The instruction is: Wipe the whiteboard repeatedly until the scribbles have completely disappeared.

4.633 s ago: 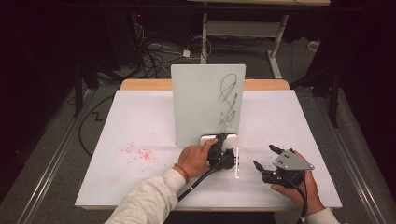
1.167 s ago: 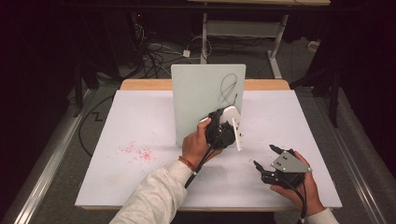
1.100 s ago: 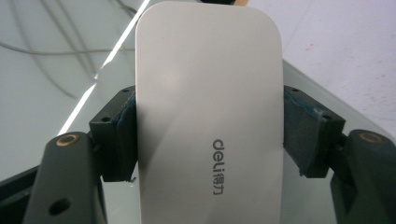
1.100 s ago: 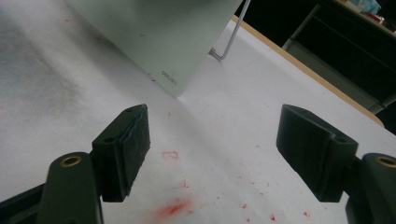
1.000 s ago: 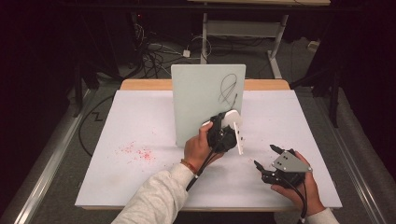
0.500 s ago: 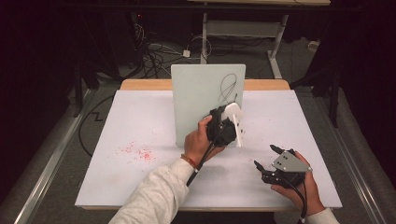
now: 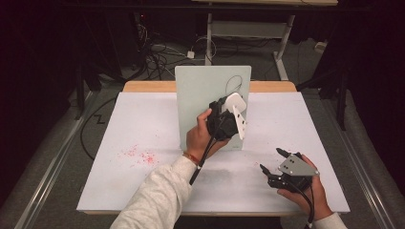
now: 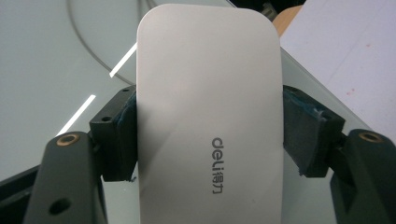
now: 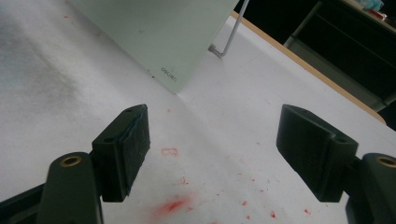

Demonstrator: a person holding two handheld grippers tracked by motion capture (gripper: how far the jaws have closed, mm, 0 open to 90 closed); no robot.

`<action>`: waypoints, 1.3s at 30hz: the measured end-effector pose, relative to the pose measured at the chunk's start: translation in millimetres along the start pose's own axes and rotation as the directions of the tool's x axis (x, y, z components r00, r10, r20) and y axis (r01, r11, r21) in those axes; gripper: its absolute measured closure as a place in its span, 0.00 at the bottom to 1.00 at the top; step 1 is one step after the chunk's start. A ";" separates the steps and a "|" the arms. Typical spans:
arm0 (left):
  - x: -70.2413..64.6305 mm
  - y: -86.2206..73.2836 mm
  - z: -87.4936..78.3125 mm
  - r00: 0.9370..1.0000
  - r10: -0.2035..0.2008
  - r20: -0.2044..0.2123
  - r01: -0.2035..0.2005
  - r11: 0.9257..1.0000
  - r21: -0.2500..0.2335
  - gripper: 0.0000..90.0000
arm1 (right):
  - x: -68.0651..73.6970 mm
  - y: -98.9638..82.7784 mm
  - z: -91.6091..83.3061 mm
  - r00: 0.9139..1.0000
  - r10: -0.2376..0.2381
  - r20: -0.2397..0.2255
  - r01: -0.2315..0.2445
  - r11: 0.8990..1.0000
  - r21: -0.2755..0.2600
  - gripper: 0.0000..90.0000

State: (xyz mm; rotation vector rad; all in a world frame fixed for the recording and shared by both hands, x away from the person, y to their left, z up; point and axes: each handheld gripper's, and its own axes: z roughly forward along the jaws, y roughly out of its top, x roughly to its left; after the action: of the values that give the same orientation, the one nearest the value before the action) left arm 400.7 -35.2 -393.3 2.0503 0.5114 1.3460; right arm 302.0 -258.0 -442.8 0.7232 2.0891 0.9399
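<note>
A pale green board (image 7: 200,95) stands upright in the middle of the white table (image 7: 143,124). My left gripper (image 7: 230,119) is shut on a white "deli" eraser (image 7: 237,113) and holds it flat against the board's right half. A thin black scribble (image 7: 234,82) loops just above the eraser. In the left gripper view the eraser (image 8: 210,93) sits clamped between both pads of my left gripper (image 8: 210,135), with the board (image 8: 51,60) behind it. My right gripper (image 7: 271,160) rests open at the front right, nothing between its jaws (image 9: 215,144).
Red marker specks (image 7: 141,155) dot the table left of the board, and more red stains (image 9: 175,204) lie under the right gripper. A wire stand (image 9: 229,42) props the board (image 9: 154,32) from behind. Cables (image 7: 157,52) lie on the floor beyond the table.
The left gripper rose with the eraser from the board's foot up its right side. Most of the black scribble is gone. The right gripper stayed put.
</note>
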 end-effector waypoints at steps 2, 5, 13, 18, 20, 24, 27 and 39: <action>-9.4 -7.1 -0.3 1.000 0.003 0.003 -0.003 1.000 0.003 0.32 | 0.4 0.2 0.1 1.000 0.000 0.001 0.000 1.000 0.000 0.29; -29.1 -18.6 0.2 0.999 0.040 0.005 -0.040 0.999 0.011 0.32 | 0.8 0.4 0.6 1.000 -0.007 0.000 0.007 1.000 0.002 0.29; -42.4 -27.9 0.1 0.996 0.072 0.045 -0.073 0.997 0.023 0.32 | 1.8 0.6 0.6 1.000 -0.010 0.000 0.010 1.000 0.008 0.29; -19.7 -16.7 -0.5 0.996 0.083 0.040 -0.084 0.996 0.018 0.31 | 1.3 0.3 0.7 1.000 -0.008 0.001 0.008 1.000 0.005 0.29; -9.4 -12.2 -1.0 0.997 0.067 0.037 -0.068 0.998 0.011 0.31 | 1.2 0.5 0.3 1.000 -0.008 0.001 0.008 1.000 0.006 0.29; 12.4 -3.2 -1.7 0.999 0.027 0.031 -0.027 1.000 0.002 0.31 | 1.4 0.7 0.1 1.000 -0.009 0.001 0.009 1.000 0.006 0.29; 20.3 1.6 -2.1 1.000 0.012 0.016 -0.012 1.000 -0.006 0.31 | 1.4 0.7 0.1 1.000 -0.007 0.002 0.007 1.000 0.006 0.29; 62.6 34.9 -1.2 0.998 -0.058 -0.016 0.058 0.998 -0.032 0.29 | 1.2 1.3 -0.8 1.000 -0.008 0.001 0.008 1.000 0.004 0.29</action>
State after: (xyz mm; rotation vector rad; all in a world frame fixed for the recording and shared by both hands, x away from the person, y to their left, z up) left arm 424.3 -21.4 -327.1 1.9855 0.5496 1.3302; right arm 301.0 -256.7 -441.8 0.7163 2.0921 0.9314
